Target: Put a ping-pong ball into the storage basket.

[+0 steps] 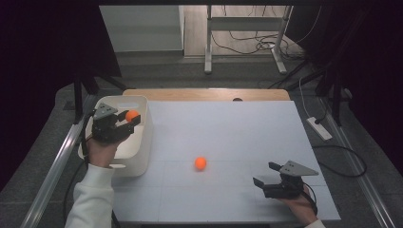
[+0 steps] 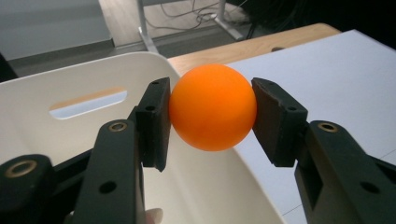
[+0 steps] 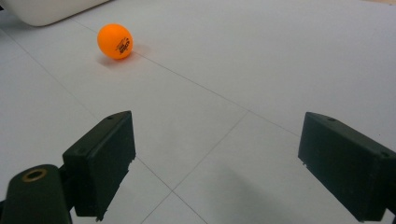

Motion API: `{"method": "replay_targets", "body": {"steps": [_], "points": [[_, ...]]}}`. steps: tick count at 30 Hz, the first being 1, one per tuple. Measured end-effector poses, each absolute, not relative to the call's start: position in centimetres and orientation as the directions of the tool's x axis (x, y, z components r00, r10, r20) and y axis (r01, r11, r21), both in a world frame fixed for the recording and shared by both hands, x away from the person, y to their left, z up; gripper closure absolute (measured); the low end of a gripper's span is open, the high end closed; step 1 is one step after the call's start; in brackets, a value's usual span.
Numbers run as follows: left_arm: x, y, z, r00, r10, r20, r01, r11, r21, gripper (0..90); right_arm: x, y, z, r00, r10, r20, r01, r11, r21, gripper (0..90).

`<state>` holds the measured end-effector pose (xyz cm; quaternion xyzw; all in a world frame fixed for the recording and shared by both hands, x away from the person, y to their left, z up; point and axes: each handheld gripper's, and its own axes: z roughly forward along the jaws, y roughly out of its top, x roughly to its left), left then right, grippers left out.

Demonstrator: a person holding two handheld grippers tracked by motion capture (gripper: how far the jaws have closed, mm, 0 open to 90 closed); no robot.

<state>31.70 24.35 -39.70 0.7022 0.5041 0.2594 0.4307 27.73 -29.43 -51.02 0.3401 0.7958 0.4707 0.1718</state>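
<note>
The white bin (image 1: 142,142) sits at the table's (image 1: 237,128) nine o'clock edge; whether anything lies inside cannot be told. Above its opening, the left gripper (image 1: 131,118) has its jaws clamped on an orange ball (image 2: 213,107), one pad pressing each side. The right gripper (image 1: 266,174), at the table's five o'clock, has its jaws wide apart with nothing between them. A second orange ball (image 1: 200,163) lies on the table at its ten o'clock, with bare tabletop between.

Orange ball (image 2: 212,107) up over the white bin (image 1: 142,124) at far left; a second ball (image 1: 200,163) sits mid-table.
</note>
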Motion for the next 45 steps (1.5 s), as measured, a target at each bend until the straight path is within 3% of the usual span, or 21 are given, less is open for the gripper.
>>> {"method": "replay_targets", "body": {"steps": [23, 33, 37, 45], "points": [[32.0, 25.1, -39.2, 0.339, 0.940, -0.045, 0.578, -0.170, 0.798, 50.1, 27.8, -29.3, -51.0, -0.713, 0.700, 0.045, 0.377, 0.328, 0.866, 10.9], [32.0, 25.2, -39.1, 0.338, 0.940, -0.051, 0.576, -0.164, 0.801, 49.2, 27.8, -29.3, -51.0, -0.713, 0.700, 0.046, 0.378, 0.328, 0.866, 11.0], [31.9, 25.2, -39.0, 0.329, 0.943, -0.056, 0.560, -0.146, 0.816, 32.3, 27.8, -29.3, -51.0, -0.712, 0.700, 0.046, 0.378, 0.328, 0.866, 10.9], [31.5, 25.1, -38.6, 0.358, 0.931, -0.072, 0.522, -0.136, 0.842, 26.0, 27.8, -29.2, -51.0, -0.712, 0.701, 0.046, 0.378, 0.328, 0.866, 11.0]]}}
